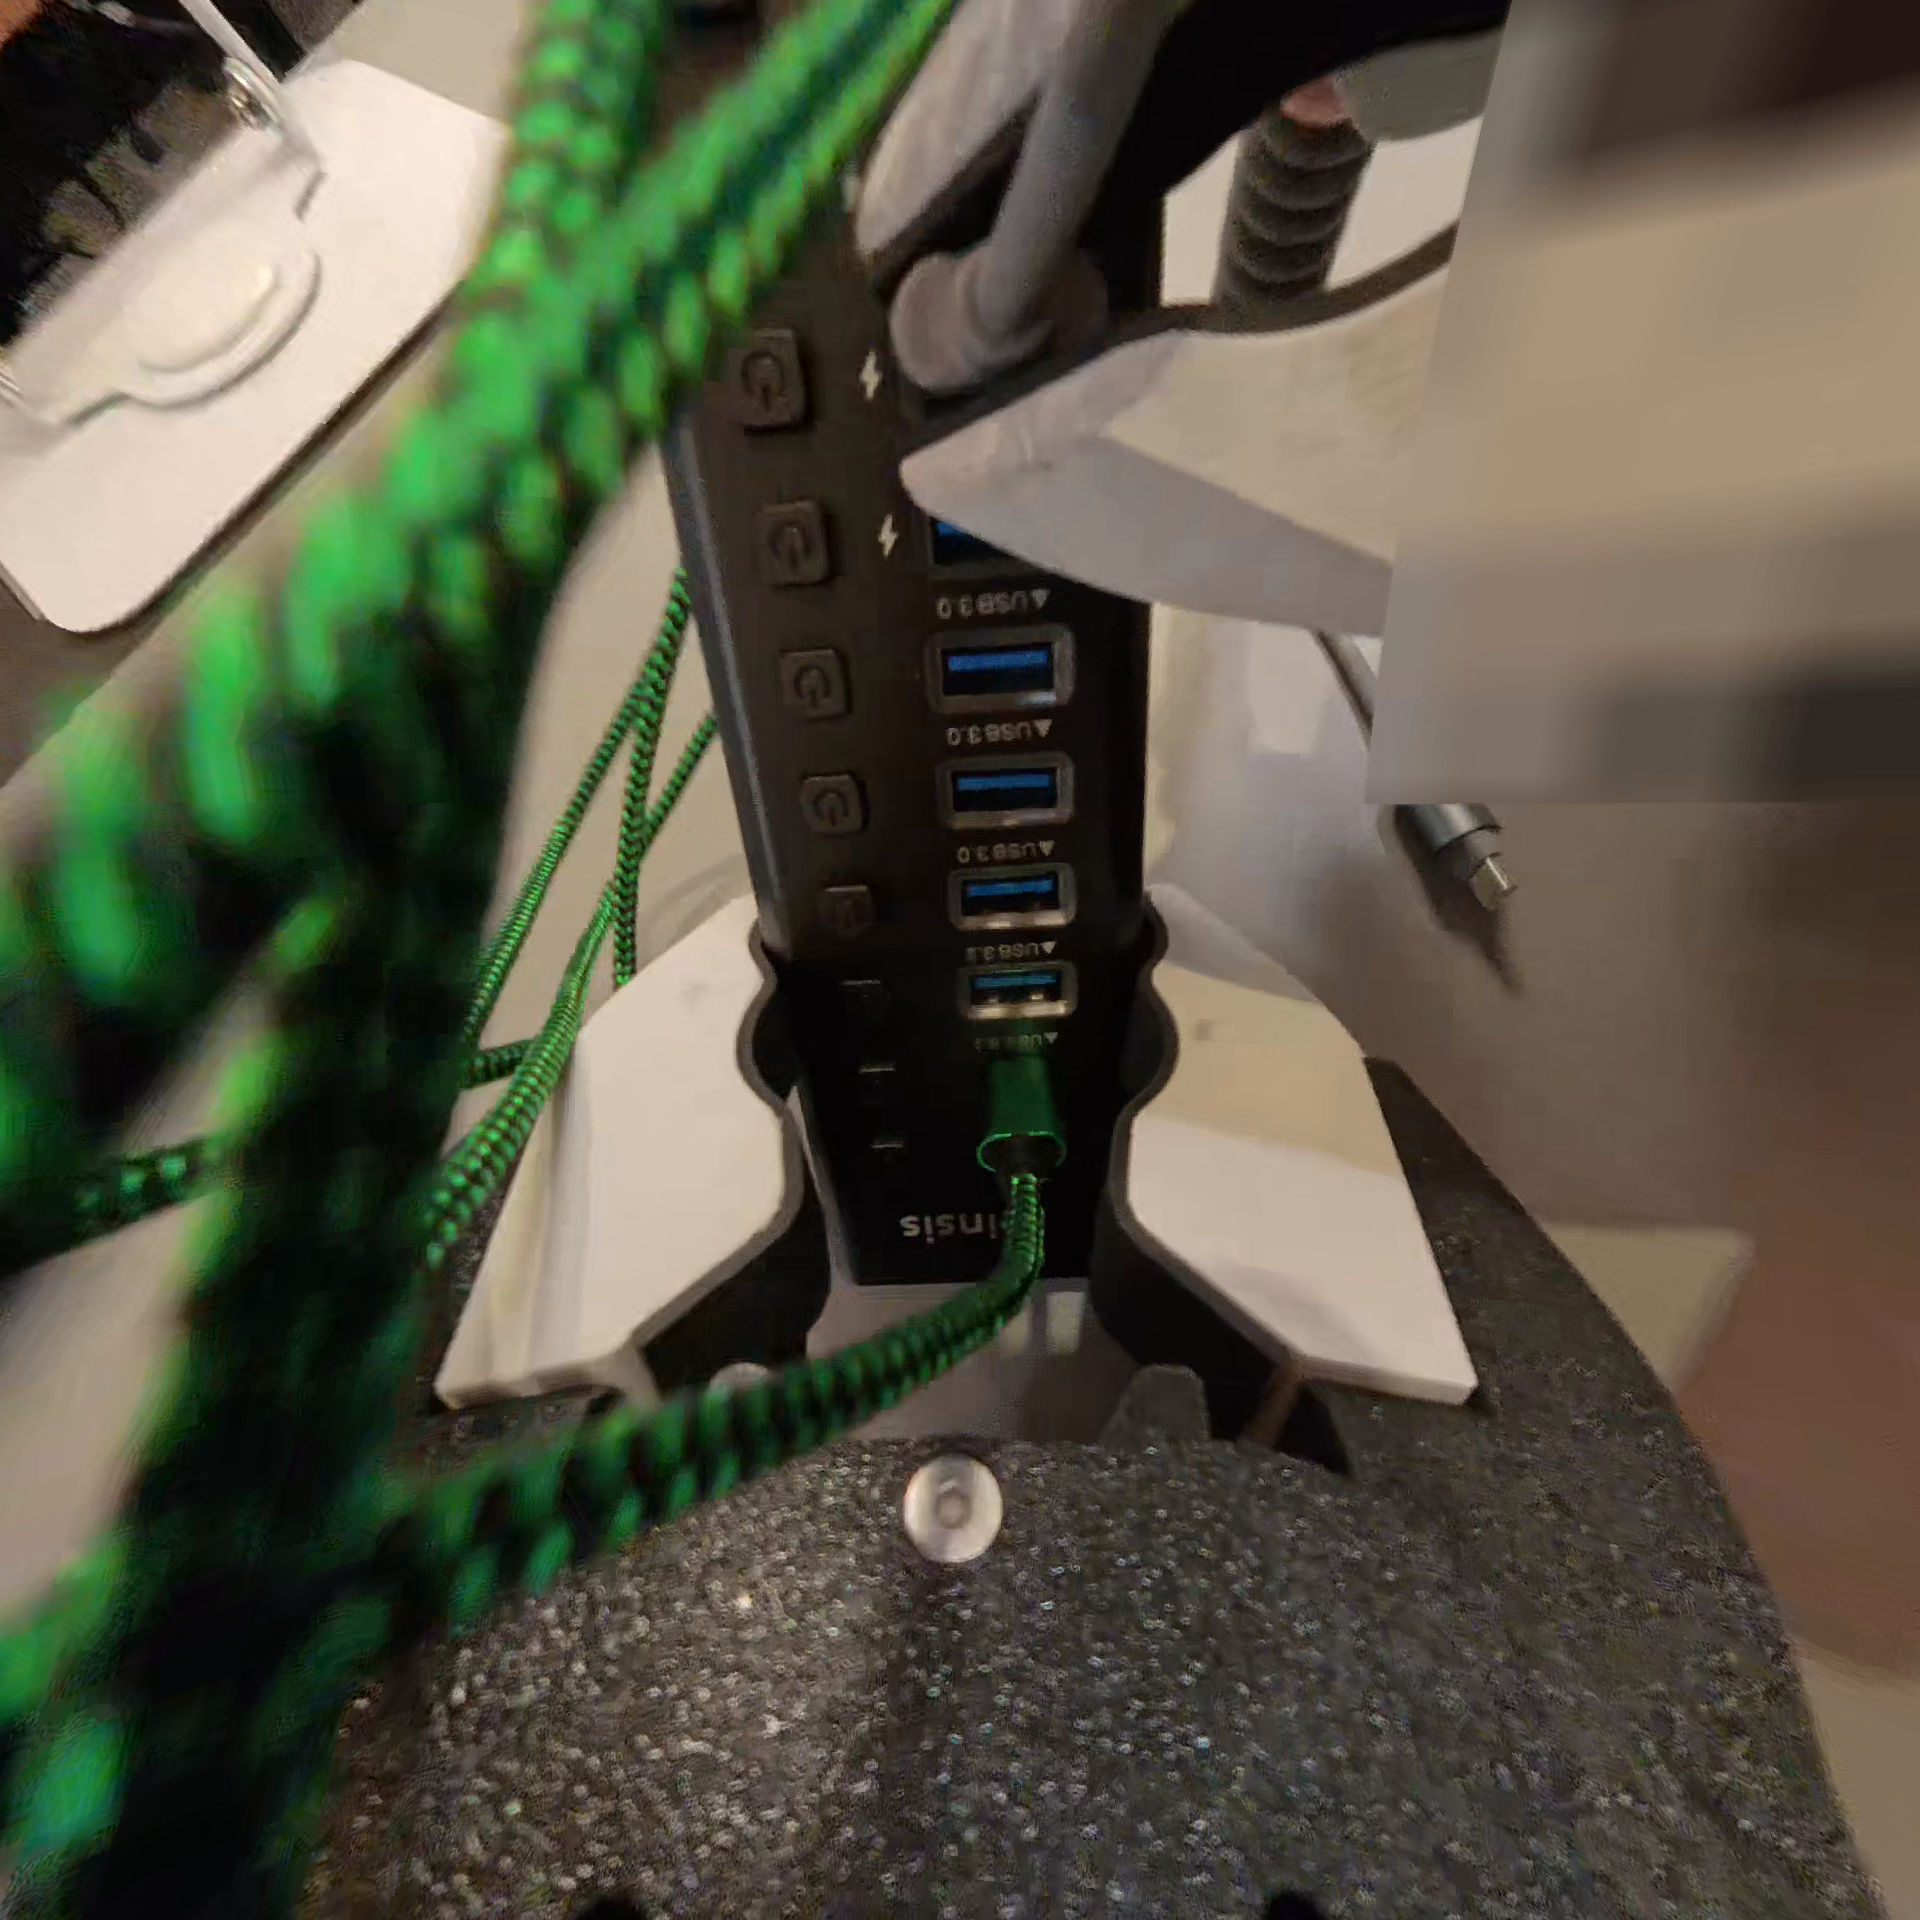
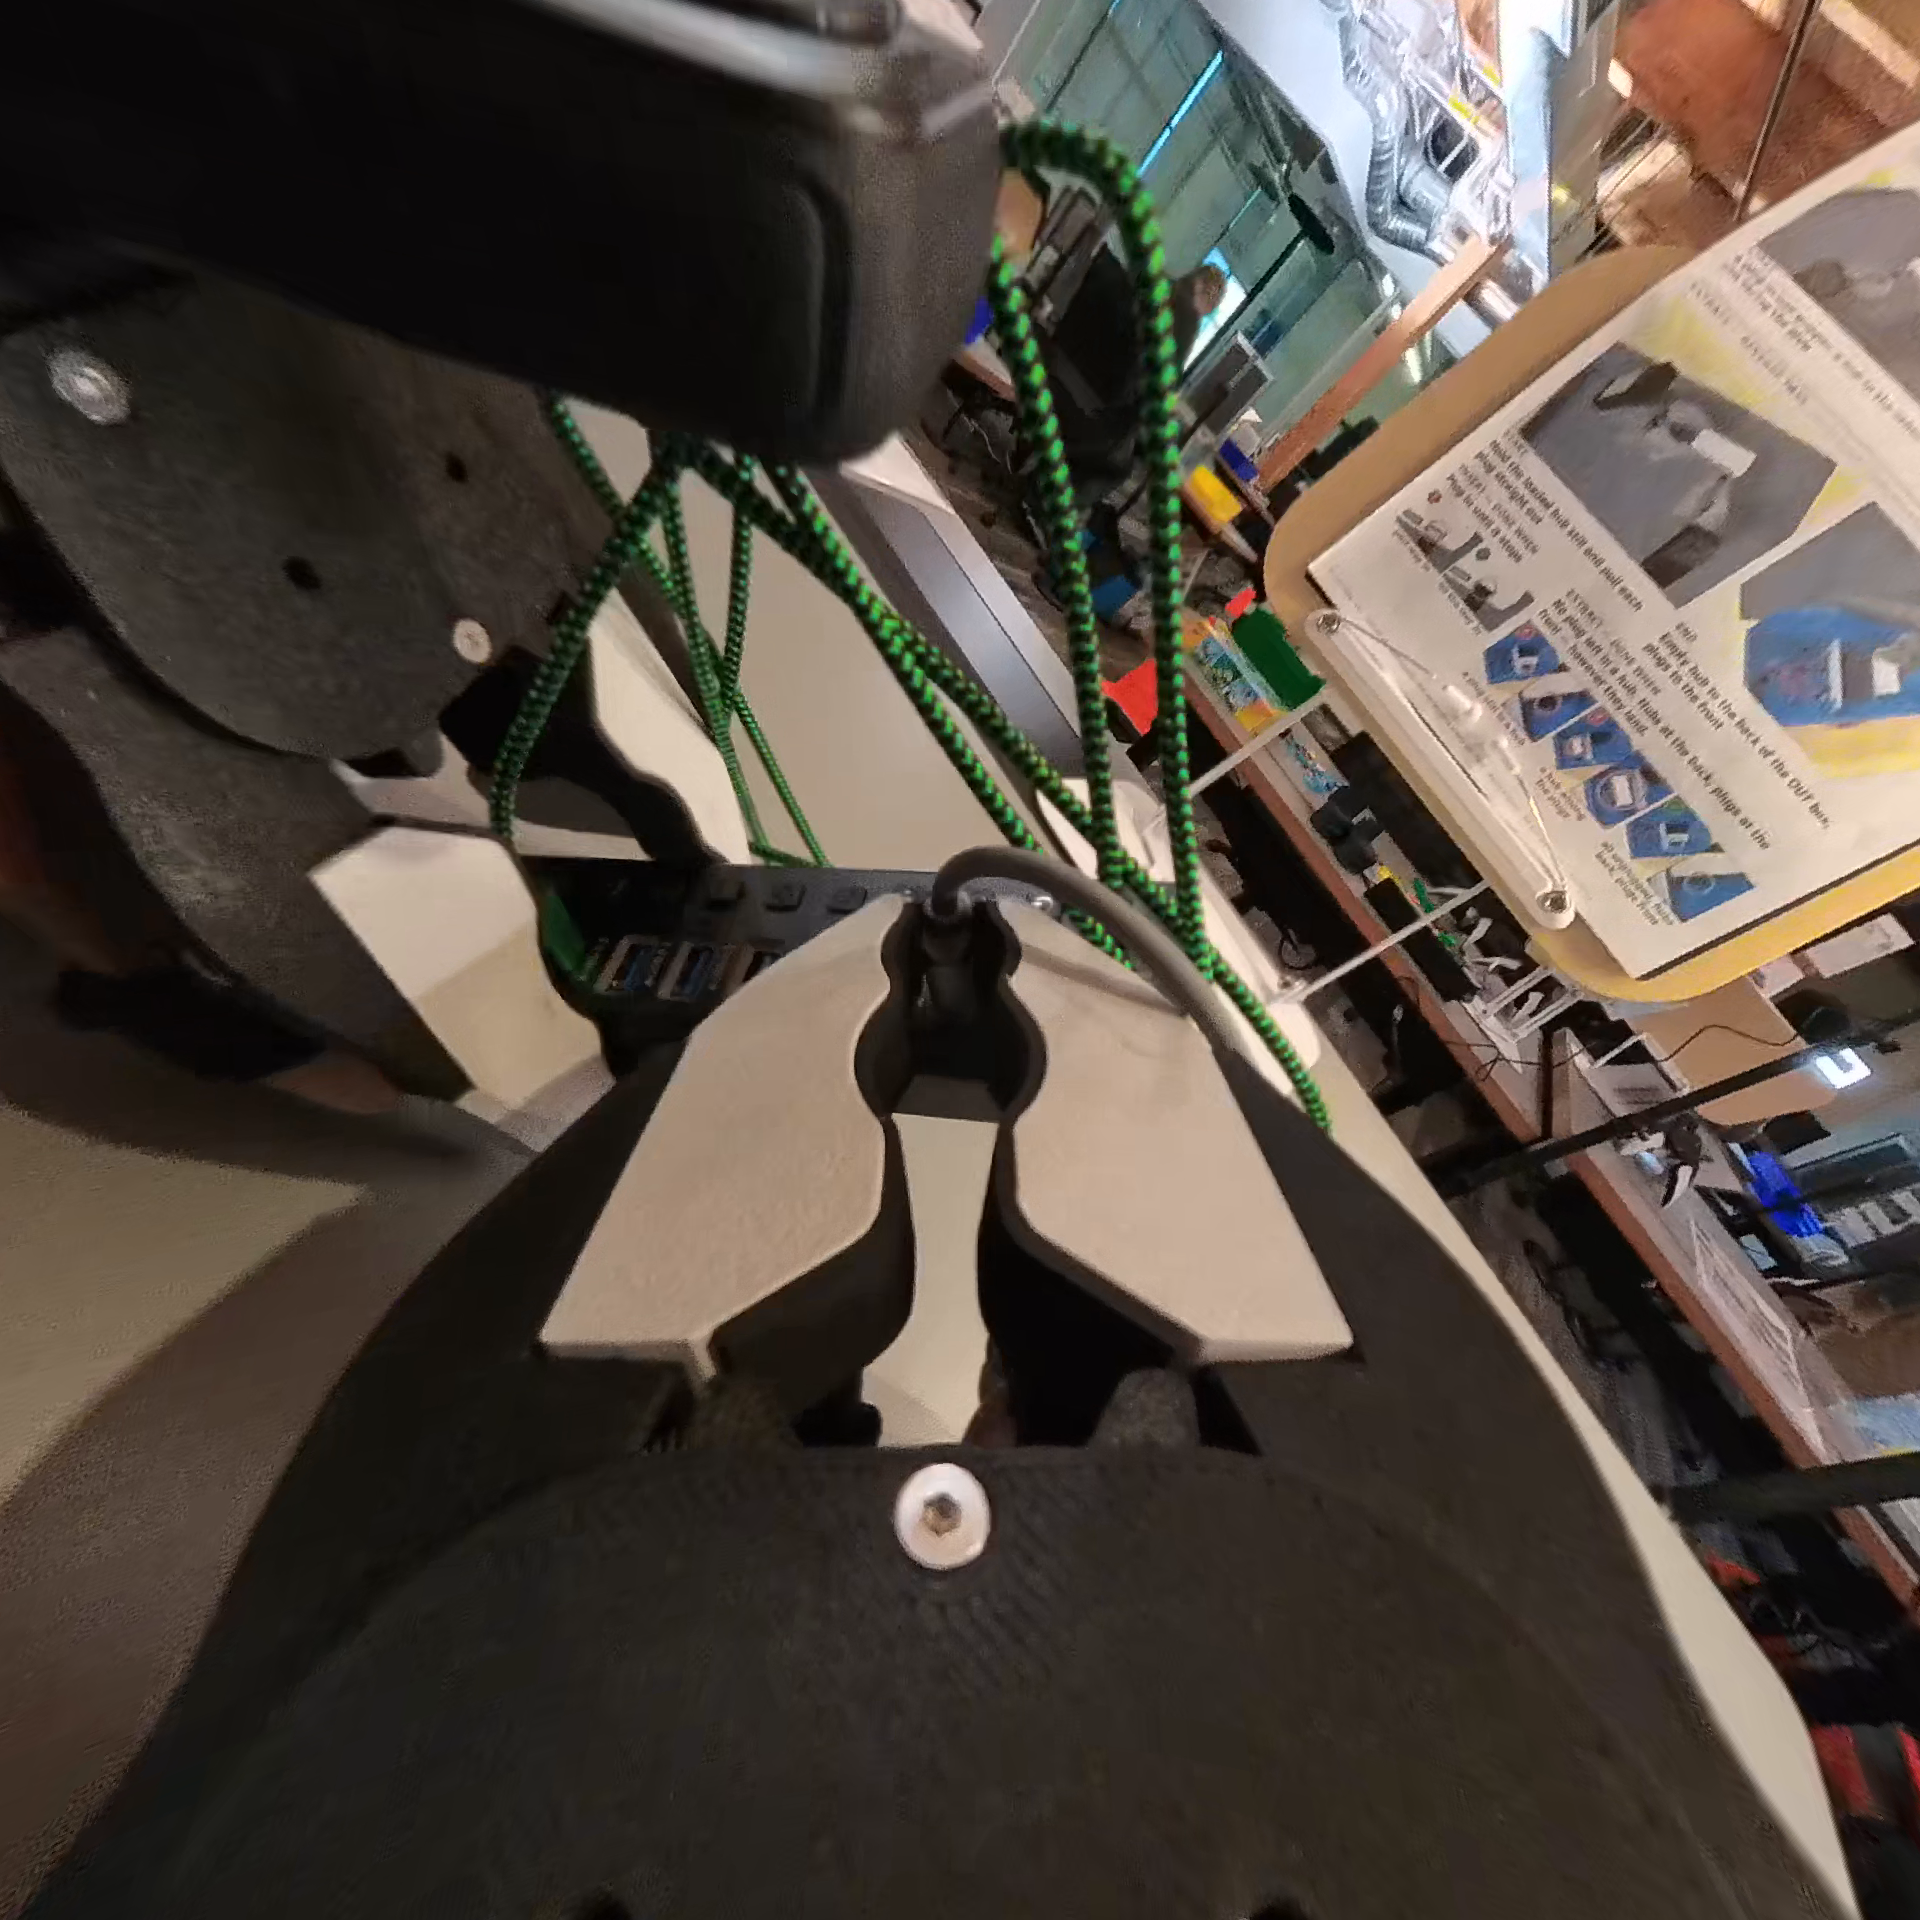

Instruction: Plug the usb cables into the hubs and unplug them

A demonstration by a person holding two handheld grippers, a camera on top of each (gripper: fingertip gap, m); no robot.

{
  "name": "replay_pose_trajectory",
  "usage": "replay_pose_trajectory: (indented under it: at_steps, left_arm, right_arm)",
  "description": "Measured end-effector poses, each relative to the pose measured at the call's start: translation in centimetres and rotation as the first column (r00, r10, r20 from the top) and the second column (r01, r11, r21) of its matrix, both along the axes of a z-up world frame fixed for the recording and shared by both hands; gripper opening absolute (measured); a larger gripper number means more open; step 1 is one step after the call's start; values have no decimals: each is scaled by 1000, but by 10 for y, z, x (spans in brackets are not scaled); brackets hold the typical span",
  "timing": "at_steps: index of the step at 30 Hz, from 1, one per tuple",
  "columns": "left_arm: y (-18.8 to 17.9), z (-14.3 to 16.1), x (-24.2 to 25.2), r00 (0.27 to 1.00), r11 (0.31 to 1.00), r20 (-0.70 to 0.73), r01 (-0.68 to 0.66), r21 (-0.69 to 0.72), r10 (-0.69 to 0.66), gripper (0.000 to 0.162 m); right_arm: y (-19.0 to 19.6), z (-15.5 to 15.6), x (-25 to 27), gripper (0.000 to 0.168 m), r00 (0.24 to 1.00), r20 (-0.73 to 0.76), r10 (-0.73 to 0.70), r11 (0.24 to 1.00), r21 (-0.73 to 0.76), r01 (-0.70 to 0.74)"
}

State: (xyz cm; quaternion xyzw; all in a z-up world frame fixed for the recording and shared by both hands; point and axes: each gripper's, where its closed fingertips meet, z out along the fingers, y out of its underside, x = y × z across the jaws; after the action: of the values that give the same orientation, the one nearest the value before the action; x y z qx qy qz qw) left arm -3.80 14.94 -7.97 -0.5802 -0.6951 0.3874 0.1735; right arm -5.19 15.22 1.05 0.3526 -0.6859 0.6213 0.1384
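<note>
— Left gripper (image 1: 961,1049) clamped on the long black USB hub (image 1: 914,790), near end, hub held above the white tabletop (image 1: 623,665). Green-and-black braided cable (image 1: 1013,1127) plugged into the nearest port.

— Right gripper (image 2: 948,961) pinching the grey rubber cable's plug (image 2: 940,935) at the hub's far end.

Near loops of green-and-black braided cable (image 1: 343,727) blurred, cut by left edge. White finger (image 1: 1143,488) of far gripper hides upper ports of long black USB hub (image 1: 883,727); its printing too blurred.
</note>
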Motion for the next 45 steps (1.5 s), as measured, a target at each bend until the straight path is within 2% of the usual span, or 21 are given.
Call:
replay_pose_trajectory:
  at_steps: [1,5,9,10,13,16,17,22,27,31,33,35,40,45]
  left_arm:
    - [0,0,0,1000,1000,4,-2,0,2,62]
    - [2,-2,2,1000,1000,-9,17,19,-17,62]
    - [4,0,-1,1000,1000,-7,5,9,-5,60]
    - [4,0,-1,1000,1000,-1,2,-2,-2,65]
    - [5,0,0,1000,999,-27,13,50,-12,62]
    - [7,2,2,998,997,-52,32,70,-28,59]
    - [7,2,3,998,997,-50,37,64,-33,63]
    - [11,3,-2,998,997,-53,37,62,-33,62]
    - [11,4,-2,995,992,-93,35,120,-23,61]
    - [12,5,-2,993,991,-113,40,130,-25,63]
    - [14,4,-2,993,988,-112,51,146,-35,60]
    - [18,3,-1,992,979,-109,87,182,-68,64]
    - [22,15,6,982,953,-164,140,269,-98,60]
    - [28,3,16,986,944,-132,134,300,-98,63]
  right_arm:
    - [0,1,0,8,1000,-4,-8,1000,4,8]
    - [3,-8,-5,8,1000,-12,-2,999,37,3]
    - [6,-2,-2,8,1000,-13,-23,1000,2,23]
    - [5,1,-1,8,999,-29,-31,999,-7,31]
    - [3,3,3,8,999,5,-47,999,1,47]
    - [7,5,9,8,995,-96,-15,998,-58,10]
    - [9,5,9,8,995,-97,0,998,-65,-7]
    - [13,11,13,9,993,-113,19,992,-120,-32]
    - [11,17,28,8,985,-169,17,986,-161,-45]
    - [12,18,32,9,990,-108,90,984,-146,-106]
    - [11,17,28,10,993,-25,113,986,-117,-115]
    - [9,13,18,9,996,17,87,992,-92,-85]
    - [0,4,-5,8,980,199,-8,999,44,-1]
    - [-10,-10,-9,8,967,244,-69,991,129,38]
